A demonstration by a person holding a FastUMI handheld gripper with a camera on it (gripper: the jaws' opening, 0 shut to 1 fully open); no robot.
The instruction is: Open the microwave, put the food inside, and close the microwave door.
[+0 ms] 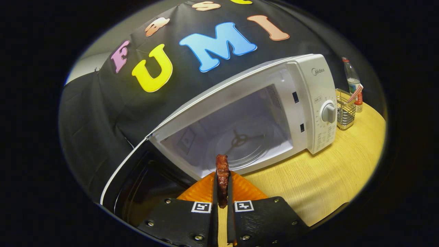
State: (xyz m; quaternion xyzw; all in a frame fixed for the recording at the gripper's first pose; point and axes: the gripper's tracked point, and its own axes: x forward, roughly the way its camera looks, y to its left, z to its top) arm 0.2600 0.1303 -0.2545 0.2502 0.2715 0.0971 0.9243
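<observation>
A hand-held gripper (222, 185) has its two fingers pressed together on a thin, reddish-brown strip of cooked meat (222, 171), which stands upright between them with its top poking above the fingertips. Just beneath the fingers lies an orange ridged plate (245, 190) on a light wooden table (319, 181). Beyond the meat stands a white microwave oven (308, 103), its dark-windowed door (137, 181) swung wide open to the left. Inside sits a round glass turntable (245, 144). Beside the microwave's right side are a wire basket (344, 109) and a clear bottle (352, 80).
</observation>
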